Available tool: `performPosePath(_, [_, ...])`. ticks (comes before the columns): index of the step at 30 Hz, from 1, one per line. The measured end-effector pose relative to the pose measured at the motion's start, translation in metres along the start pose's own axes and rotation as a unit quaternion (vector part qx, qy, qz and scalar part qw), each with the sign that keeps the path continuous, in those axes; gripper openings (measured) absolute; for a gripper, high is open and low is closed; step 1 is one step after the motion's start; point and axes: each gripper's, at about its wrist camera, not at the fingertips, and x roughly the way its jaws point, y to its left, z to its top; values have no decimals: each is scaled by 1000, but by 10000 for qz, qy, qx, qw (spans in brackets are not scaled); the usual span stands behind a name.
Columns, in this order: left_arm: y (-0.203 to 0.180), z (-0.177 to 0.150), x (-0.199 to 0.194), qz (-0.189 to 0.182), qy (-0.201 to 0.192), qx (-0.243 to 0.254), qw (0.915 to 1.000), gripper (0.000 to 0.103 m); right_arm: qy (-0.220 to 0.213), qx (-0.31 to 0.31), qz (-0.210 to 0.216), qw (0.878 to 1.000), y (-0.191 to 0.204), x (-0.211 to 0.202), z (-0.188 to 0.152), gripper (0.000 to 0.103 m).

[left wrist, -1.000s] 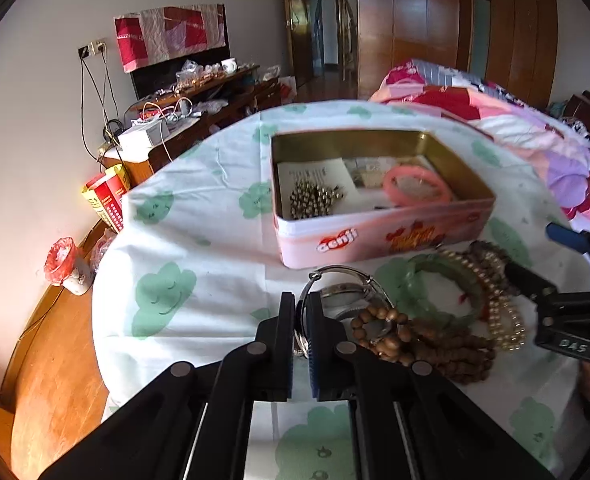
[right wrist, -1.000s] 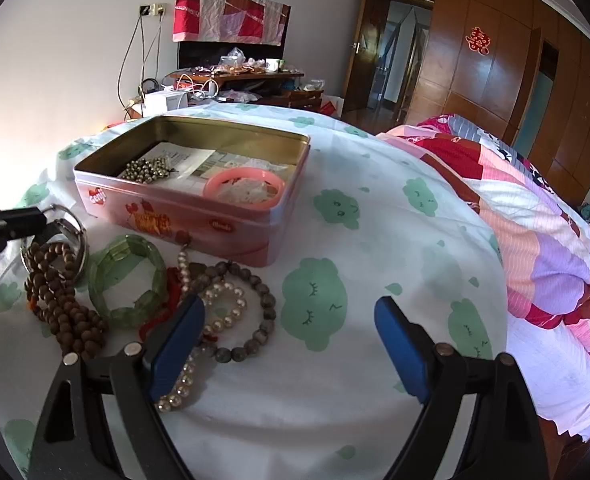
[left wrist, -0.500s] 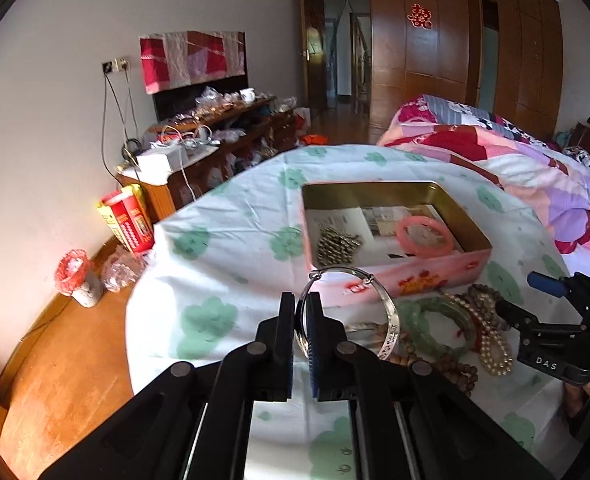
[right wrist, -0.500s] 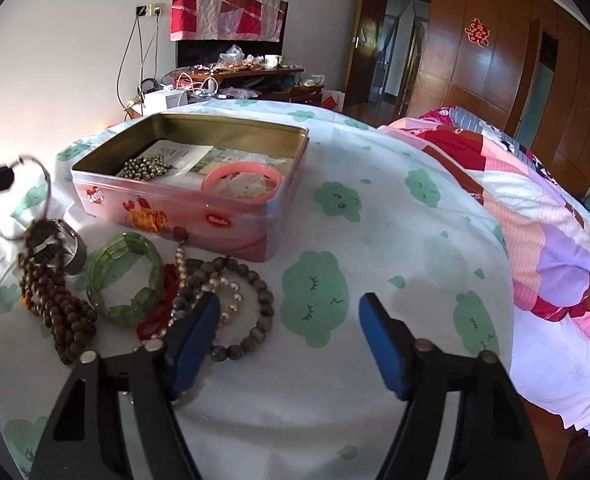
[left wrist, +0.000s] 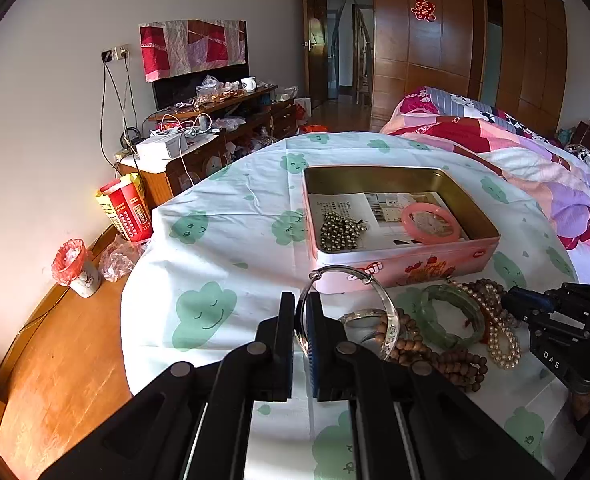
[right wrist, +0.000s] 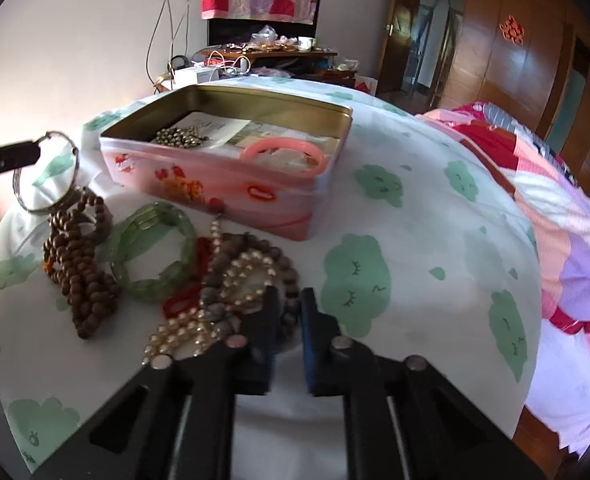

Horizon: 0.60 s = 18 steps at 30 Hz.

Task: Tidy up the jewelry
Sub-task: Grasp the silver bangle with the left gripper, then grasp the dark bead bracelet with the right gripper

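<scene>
We see a white tablecloth (left wrist: 231,240) printed with green smiling clouds, draped over the table. Beyond it stands a low wooden cabinet (left wrist: 215,148) cluttered with cables, a white box (left wrist: 163,146) and a white mug (left wrist: 249,84). On the wooden floor (left wrist: 63,360) by the wall sit a red and yellow carton (left wrist: 127,208) and a small bin (left wrist: 75,264) lined in red. A bed with a pink patchwork quilt (left wrist: 515,152) lies to the right, near wooden wardrobe doors (left wrist: 435,40).
</scene>
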Motion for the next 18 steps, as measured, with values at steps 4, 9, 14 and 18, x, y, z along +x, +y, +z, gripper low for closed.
performPosePath(4, [3,1,-2,7,-25,-52,10000,4,-108,126,33,9999,-6,-6,0,10])
performPosePath(9, [6,3,-6,25,-78,-65,9999,5,-348,232,-7,9991,-15,-23,7,10])
performPosePath(14, [6,4,-10,81,-128,-29,9999,5,-508,115,-185,9985,-13,-30,11,10])
performPosePath(18, [5,5,-13,164,-167,35,9997,5,-655,-36,-324,9973,-8,-37,15,10])
